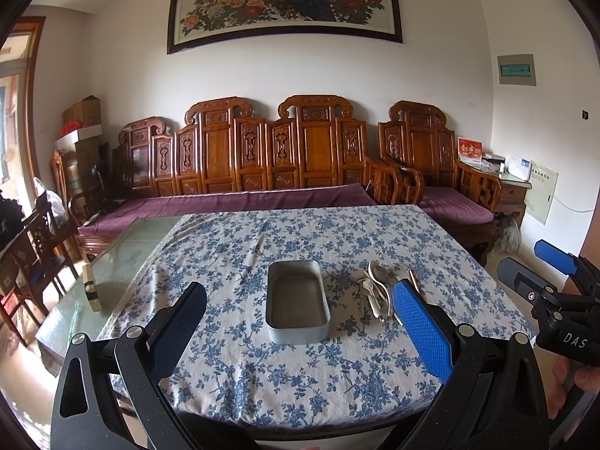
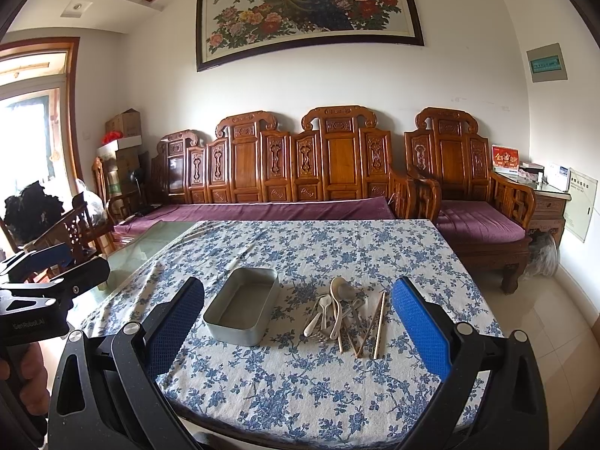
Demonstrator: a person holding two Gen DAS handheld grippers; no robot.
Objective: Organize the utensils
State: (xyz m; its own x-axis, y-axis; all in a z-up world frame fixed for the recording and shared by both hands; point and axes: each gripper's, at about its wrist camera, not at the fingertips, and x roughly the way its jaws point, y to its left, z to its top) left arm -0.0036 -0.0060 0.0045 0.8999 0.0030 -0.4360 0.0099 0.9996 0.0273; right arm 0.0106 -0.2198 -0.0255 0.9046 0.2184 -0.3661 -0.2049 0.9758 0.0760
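Sitting bare inside — metal tin (image 2: 242, 309), utensil pile (image 2: 347, 313) beside it, both tongs (image 1: 300, 322) (image 2: 298, 322) spread wide

A table (image 2: 142, 262) with a glass top carries a white cloth (image 2: 318, 382) printed with blue flowers; the cloth covers most of it, leaving bare glass at the nine o'clock side. At the cloth's middle sits an empty metal tin (image 2: 243, 307), open side up. Just beside it, at three o'clock, lies a loose heap of spoons (image 2: 337, 307) and wooden chopsticks (image 2: 379, 324), handles overlapping. On the bare glass lies a small pale block (image 1: 91, 288) with a dark band.
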